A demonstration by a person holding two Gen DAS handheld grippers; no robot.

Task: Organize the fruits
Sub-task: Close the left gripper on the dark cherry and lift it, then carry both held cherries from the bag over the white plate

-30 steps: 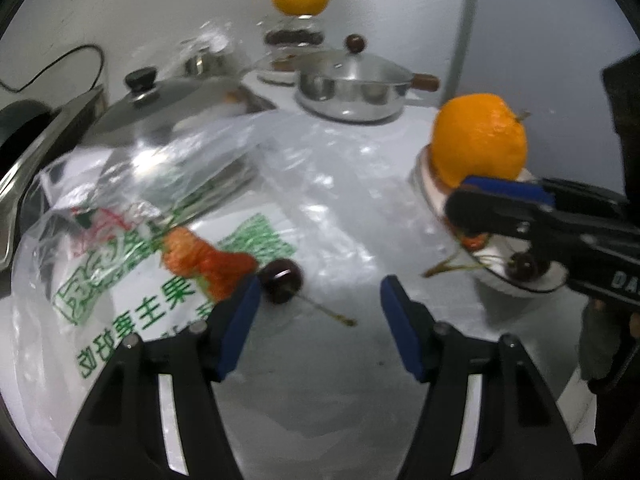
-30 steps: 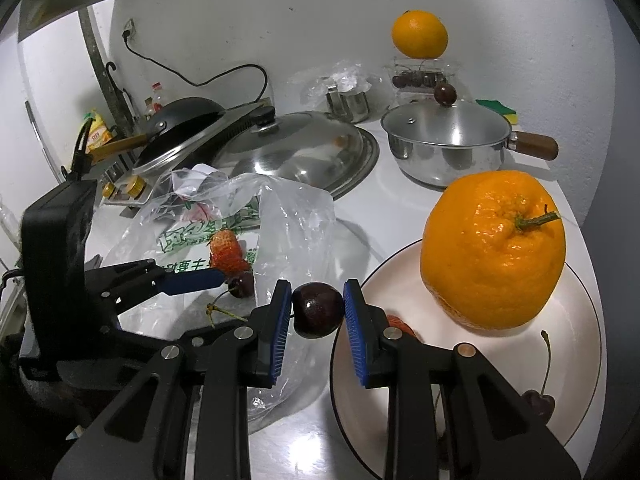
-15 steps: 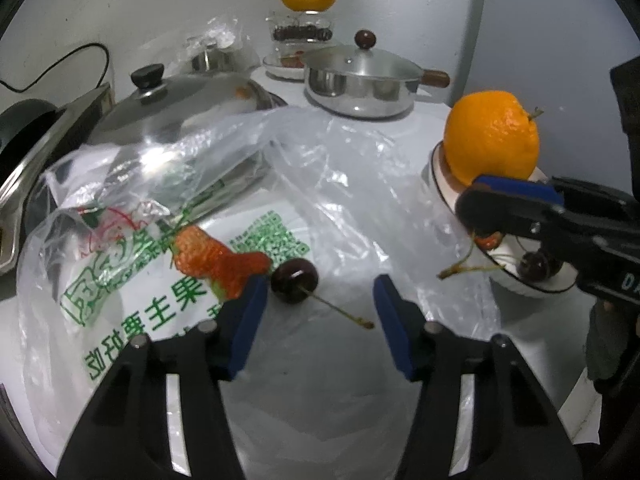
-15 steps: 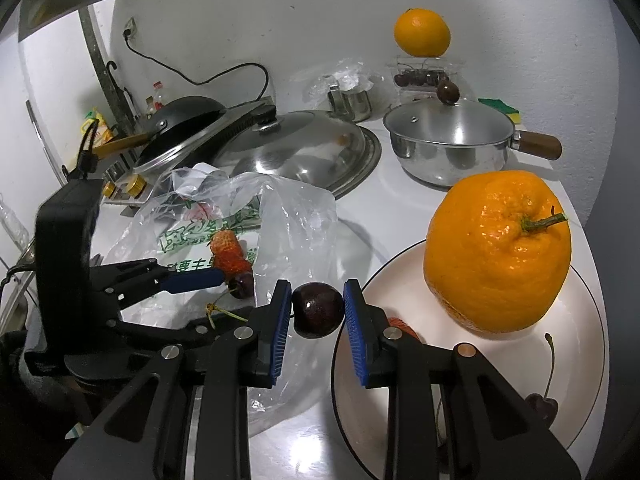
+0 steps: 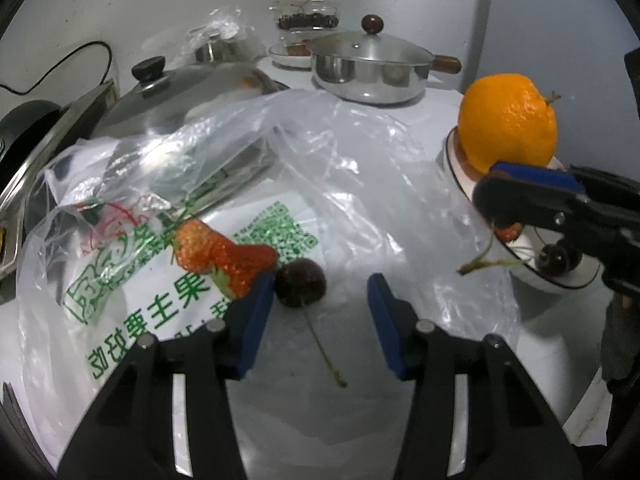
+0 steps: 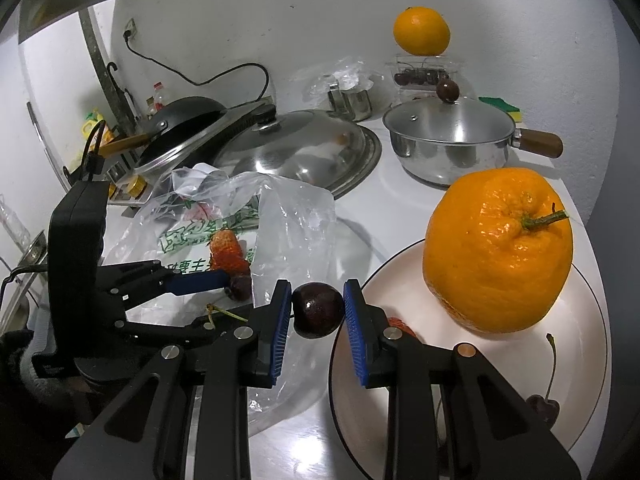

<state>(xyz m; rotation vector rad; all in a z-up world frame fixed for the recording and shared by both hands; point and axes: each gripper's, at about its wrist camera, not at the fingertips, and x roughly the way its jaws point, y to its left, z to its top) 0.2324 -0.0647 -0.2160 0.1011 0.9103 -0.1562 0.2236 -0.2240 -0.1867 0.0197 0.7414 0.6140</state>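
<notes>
A dark cherry (image 5: 300,282) with a long stem lies on a clear printed plastic bag (image 5: 360,160), next to a strawberry (image 5: 216,252). My left gripper (image 5: 320,284) straddles this cherry. Its jaws are closing; the left pad touches the fruit and the right pad stands apart. My right gripper (image 6: 318,308) is shut on another dark cherry (image 6: 318,312), held at the left rim of a white plate (image 6: 460,364). On the plate sit a big orange (image 6: 498,252) and a stemmed cherry (image 6: 542,408). A red fruit on the plate is mostly hidden behind my right fingers.
A lidded steel pot (image 6: 448,136) with a wooden handle stands behind the plate. A large domed lid (image 6: 296,148) and a black pan (image 6: 180,116) lie behind the bag. A second orange (image 6: 422,30) rests on a clear box of cherries by the wall.
The left jaws have narrowed around the cherry on the bag, and the left pad now touches it. The right gripper holds its cherry in the same place.
</notes>
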